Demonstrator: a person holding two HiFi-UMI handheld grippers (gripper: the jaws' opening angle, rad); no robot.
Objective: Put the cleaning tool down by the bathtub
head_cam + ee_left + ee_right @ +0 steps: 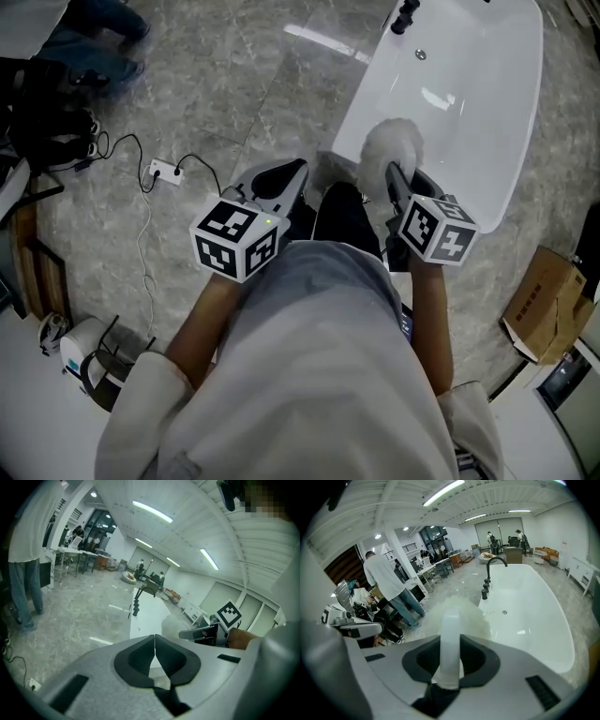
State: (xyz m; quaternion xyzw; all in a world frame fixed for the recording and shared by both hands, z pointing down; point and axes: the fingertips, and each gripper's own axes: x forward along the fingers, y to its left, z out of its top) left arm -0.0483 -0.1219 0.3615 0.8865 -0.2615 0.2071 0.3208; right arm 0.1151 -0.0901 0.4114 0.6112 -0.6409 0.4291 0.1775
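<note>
The cleaning tool [452, 620] is a white fluffy duster head on a pale handle. My right gripper [450, 660] is shut on that handle, with the fluffy head sticking out ahead of the jaws. In the head view the duster head [389, 150] hangs over the near left rim of the white bathtub [497, 150], in front of the right gripper [398, 192]. My left gripper [281, 178] sits to the left of it over the grey floor, its jaws closed together with nothing between them. The left gripper view shows the left gripper [154, 654] shut, and the tub [145, 613] ahead.
A black tap [490, 573] stands at the tub's far end. A power strip with cables [164, 172] lies on the marble floor at left. A cardboard box [548, 300] sits at right. A person in a white shirt [386, 585] stands by desks beyond.
</note>
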